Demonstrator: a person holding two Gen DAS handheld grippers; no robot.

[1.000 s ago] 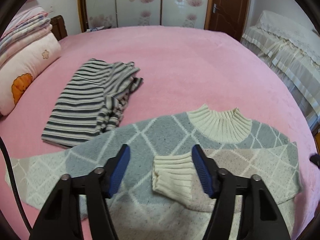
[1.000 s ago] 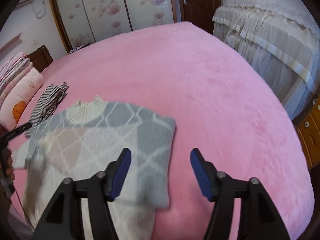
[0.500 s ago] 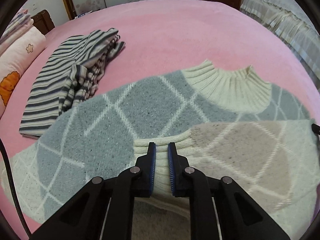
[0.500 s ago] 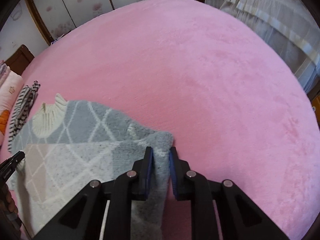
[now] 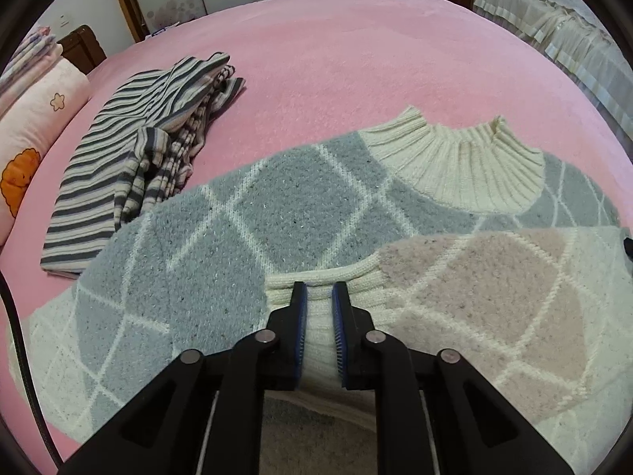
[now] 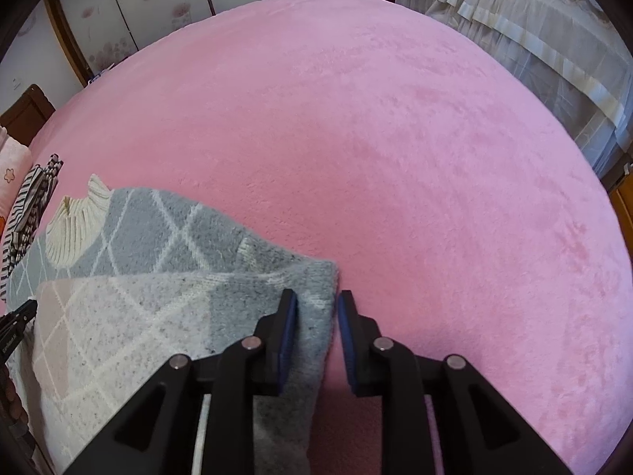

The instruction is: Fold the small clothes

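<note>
Both tongs dropped onto sweater (image 5: 300,213); striped top (image 5: 130,158) beside.

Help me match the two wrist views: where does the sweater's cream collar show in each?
Left wrist: collar right of centre, in the upper half, beyond the left gripper.
Right wrist: collar at the far left edge, mid-height, far from the right gripper.
Shared landmark: the striped garment, left of the collar in both.
</note>
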